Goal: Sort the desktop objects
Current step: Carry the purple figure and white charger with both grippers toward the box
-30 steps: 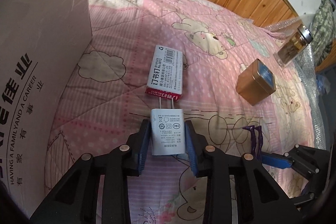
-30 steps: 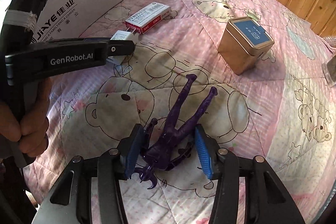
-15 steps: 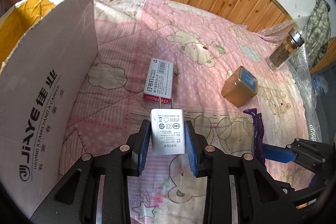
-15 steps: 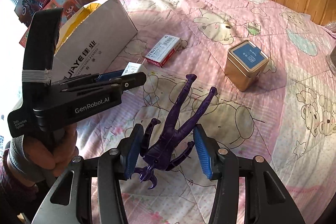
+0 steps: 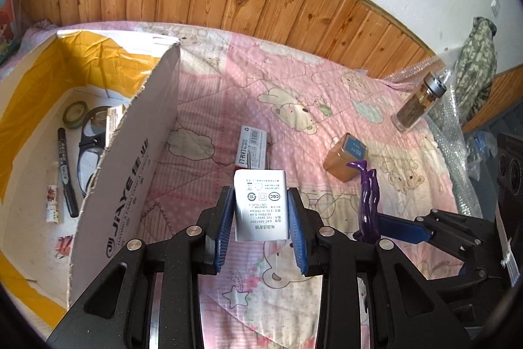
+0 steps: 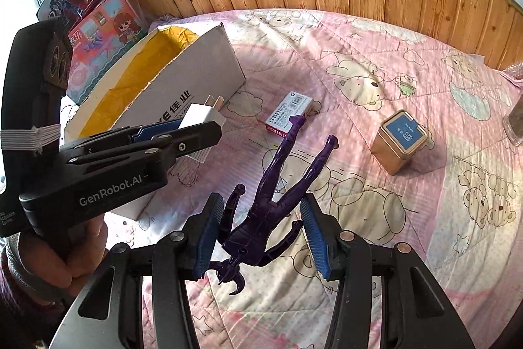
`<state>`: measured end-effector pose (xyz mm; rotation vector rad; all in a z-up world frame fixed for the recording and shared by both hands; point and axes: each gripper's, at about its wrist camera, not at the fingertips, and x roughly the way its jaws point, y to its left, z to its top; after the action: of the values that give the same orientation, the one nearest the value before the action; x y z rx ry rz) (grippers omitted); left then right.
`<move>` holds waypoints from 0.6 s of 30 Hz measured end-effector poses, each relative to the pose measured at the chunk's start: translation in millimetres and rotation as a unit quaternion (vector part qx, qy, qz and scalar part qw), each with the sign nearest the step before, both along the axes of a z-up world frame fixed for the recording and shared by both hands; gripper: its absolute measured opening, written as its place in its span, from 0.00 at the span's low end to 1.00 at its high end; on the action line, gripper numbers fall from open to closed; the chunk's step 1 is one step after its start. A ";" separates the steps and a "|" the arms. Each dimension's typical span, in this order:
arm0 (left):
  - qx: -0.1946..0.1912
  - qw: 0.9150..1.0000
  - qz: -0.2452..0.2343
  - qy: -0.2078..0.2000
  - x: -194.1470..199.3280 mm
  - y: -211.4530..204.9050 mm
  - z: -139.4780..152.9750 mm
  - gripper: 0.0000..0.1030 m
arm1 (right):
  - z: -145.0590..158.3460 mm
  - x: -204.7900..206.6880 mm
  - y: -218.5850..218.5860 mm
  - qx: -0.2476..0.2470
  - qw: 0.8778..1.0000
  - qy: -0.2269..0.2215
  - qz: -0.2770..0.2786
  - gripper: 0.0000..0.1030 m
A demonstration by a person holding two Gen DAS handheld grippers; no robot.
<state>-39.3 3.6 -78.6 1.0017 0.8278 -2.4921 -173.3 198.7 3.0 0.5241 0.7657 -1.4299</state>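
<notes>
My left gripper (image 5: 260, 211) is shut on a white charger plug (image 5: 260, 205) and holds it in the air above the pink quilt, just right of the open cardboard box (image 5: 137, 152). The plug also shows in the right wrist view (image 6: 202, 115). My right gripper (image 6: 261, 234) is shut on a purple toy figure (image 6: 271, 201), legs pointing away, lifted off the quilt. The figure also shows in the left wrist view (image 5: 367, 198). A staple box (image 5: 253, 146) and a gold tin (image 5: 346, 156) lie on the quilt.
The cardboard box holds glasses (image 5: 91, 146), a marker (image 5: 65, 172) and a tape roll (image 5: 75, 115). A glass jar (image 5: 418, 103) stands at the far right by bubble wrap. Wooden wall panelling runs behind the bed. Toy boxes (image 6: 98, 28) stand beyond the cardboard box.
Both grippers have risen off the quilt with their objects. The left view now looks down into the open box. The staple box and tin appear farther away.
</notes>
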 end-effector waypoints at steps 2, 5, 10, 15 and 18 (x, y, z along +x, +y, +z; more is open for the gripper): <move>-0.001 1.000 0.003 0.004 6.3 -1.9 3.9 0.32 | 3.2 5.4 0.3 -0.006 1.000 0.001 0.005 0.49; -0.003 1.000 0.007 0.011 14.6 -4.8 9.9 0.32 | 6.0 15.6 0.6 -0.013 1.000 0.004 0.012 0.49; -0.005 1.000 0.013 0.023 30.4 -9.8 21.3 0.32 | 12.8 31.5 2.5 -0.028 0.999 0.010 0.026 0.49; -0.005 0.999 0.024 0.034 50.6 -16.4 30.0 0.32 | 20.9 49.9 5.7 -0.045 0.998 0.013 0.043 0.49; -0.005 0.999 0.033 0.039 62.9 -21.6 34.2 0.32 | 23.9 60.9 7.1 -0.052 0.997 0.013 0.054 0.49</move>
<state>23.6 -17.9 -44.4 0.8655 0.8577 -2.4893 -112.5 205.7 26.9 0.3788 0.7252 -1.3712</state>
